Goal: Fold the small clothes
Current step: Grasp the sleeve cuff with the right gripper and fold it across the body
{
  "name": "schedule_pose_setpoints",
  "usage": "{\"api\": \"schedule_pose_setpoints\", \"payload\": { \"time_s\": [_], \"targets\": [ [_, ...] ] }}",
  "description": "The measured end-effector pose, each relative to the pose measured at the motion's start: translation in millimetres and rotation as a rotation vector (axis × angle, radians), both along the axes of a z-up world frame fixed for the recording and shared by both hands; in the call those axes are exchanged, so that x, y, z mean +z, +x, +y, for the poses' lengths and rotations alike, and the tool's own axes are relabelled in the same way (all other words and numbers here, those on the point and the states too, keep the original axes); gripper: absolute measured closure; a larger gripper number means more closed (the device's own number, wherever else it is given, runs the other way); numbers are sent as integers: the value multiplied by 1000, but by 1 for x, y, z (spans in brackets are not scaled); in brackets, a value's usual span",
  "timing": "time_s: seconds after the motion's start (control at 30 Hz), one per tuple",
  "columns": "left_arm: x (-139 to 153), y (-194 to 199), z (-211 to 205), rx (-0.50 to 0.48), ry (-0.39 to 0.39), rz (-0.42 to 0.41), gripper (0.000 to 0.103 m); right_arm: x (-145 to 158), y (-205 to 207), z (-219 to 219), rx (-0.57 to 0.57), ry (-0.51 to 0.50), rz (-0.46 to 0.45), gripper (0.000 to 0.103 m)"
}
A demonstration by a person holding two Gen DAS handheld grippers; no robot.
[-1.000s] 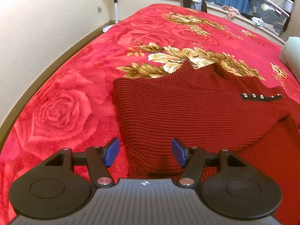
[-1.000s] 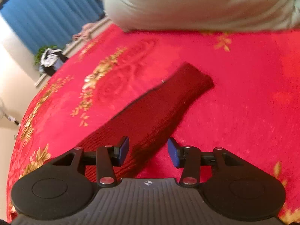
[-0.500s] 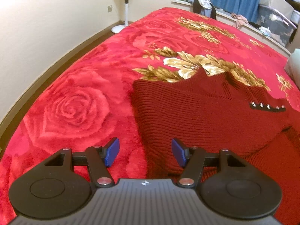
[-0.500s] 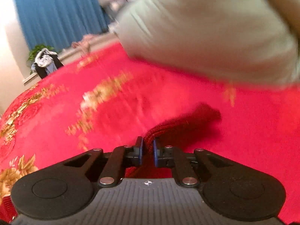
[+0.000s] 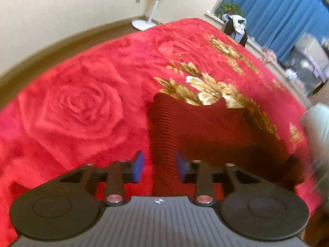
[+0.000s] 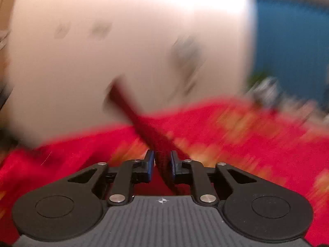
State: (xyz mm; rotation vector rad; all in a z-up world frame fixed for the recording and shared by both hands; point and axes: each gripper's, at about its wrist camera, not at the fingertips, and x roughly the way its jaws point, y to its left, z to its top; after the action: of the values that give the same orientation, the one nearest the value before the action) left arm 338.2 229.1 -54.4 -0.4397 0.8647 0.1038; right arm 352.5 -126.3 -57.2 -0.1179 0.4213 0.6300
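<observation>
On the red rose-patterned blanket (image 5: 70,111), a dark red ribbed sweater (image 5: 205,127) is lying flat, its body spreading away from my left gripper (image 5: 158,166) and off to that gripper's right. I am holding the left gripper with its blue-padded jaws apart and gripping nothing, hovering just over the sweater's near left edge, which is running between the jaws. My right gripper (image 6: 162,164) is clamped on a sleeve (image 6: 141,121) of the sweater; the sleeve is rising from the jaws as a long narrow strip, slanting up and to the left, against a blurred pale mass (image 6: 127,47) that I cannot identify. I judge the sleeve's long axis needs carrying across onto the sweater's body, and the right gripper, already holding it, is the nearer one for that fold.
</observation>
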Motion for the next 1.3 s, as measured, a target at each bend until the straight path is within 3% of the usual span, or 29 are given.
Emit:
{"api": "schedule_pose_setpoints", "payload": {
  "time_s": [0.07, 0.17, 0.23, 0.33, 0.47, 0.63, 0.8, 0.83, 0.9, 1.0, 1.07, 1.2, 1.3],
  "targets": [
    [-4, 2, 1, -9, -61, 2, 75, -38, -5, 9, 31, -85, 183, 79],
    [-13, 7, -2, -51, -176, 5, 75, -49, -20, -19, -23, -55, 269, 72],
    [-22, 11, -4, -51, -253, 16, 75, -43, -31, -45, -66, -9, 291, 62],
    [-42, 20, -8, -31, -332, 84, 75, -31, -59, -80, -123, 12, 277, 62],
    [-58, 29, -13, -8, -351, 117, 74, -24, -107, -121, -193, -13, 226, 61],
    [-50, 30, -26, -19, -251, 126, 69, -30, -159, -179, -300, -6, 250, 61],
    [-46, 28, -56, -84, -31, 94, 69, -39, -193, -217, -384, -8, 278, 61],
    [-44, 27, -64, -112, 20, 74, 72, -43, -199, -224, -404, -7, 284, 61],
    [-42, 24, -76, -166, 109, 15, 88, -50, -210, -236, -444, -6, 297, 61],
    [-22, 15, -58, -96, 63, -101, 92, -56, -217, -247, -483, 3, 314, 61],
    [-12, 11, -53, -52, 122, -168, 92, -60, -221, -252, -488, 1, 311, 61],
    [-33, 18, -53, -28, 193, -66, 85, -78, -217, -264, -517, 16, 376, 60],
    [-14, 3, -62, -13, 258, -176, 85, -94, -210, -269, -552, 8, 455, 60]
  ]
}}
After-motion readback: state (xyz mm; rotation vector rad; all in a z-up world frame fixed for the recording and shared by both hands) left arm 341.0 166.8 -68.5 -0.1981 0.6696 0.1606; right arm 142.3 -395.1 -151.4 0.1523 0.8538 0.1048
